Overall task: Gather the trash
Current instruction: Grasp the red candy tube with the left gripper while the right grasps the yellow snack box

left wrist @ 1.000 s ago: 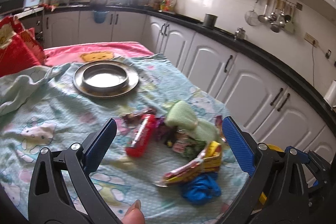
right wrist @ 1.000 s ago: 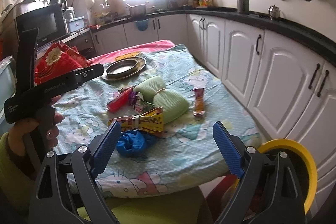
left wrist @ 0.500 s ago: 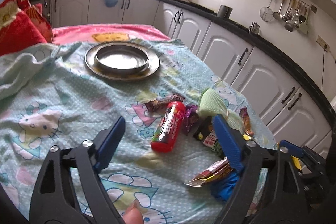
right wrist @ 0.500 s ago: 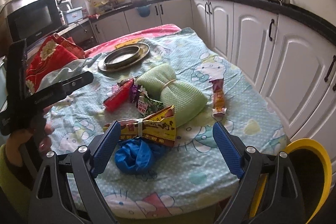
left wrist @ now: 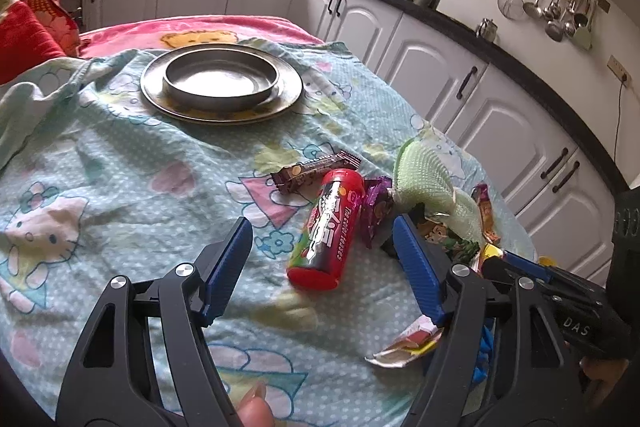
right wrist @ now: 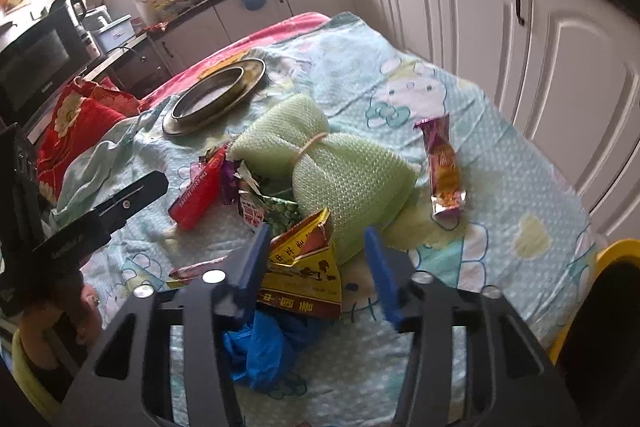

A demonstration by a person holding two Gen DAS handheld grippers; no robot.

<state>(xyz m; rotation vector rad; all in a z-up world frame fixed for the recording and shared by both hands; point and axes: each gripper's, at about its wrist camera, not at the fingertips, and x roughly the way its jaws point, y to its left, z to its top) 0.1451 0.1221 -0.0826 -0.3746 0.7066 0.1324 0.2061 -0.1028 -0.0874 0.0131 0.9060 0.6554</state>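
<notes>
A pile of trash lies on the patterned cloth. My left gripper [left wrist: 322, 255] hangs low over a red sweets tube [left wrist: 328, 227], which lies between its closing jaws with gaps on both sides. A brown bar wrapper [left wrist: 316, 169] and a purple wrapper [left wrist: 376, 207] lie just beyond. My right gripper [right wrist: 316, 267] is closing around a crumpled yellow-red packet [right wrist: 308, 267]; its right pad stands clear of it. A blue plastic bag [right wrist: 260, 347] lies under that packet. A green mesh bundle [right wrist: 332, 163] sits behind, and an orange-purple wrapper [right wrist: 442, 167] lies alone to the right.
Two stacked metal plates [left wrist: 288, 95] stand at the far side of the cloth. A yellow bin rim [right wrist: 612, 255] shows below the table's right edge. White cabinets [left wrist: 500, 131] run close along the right. Red cushions [right wrist: 76, 123] lie at the left.
Both grippers have come down and forward toward the pile. The left jaws have narrowed around the red tube. The right jaws, wide half a second ago, have narrowed around the yellow-red packet.
</notes>
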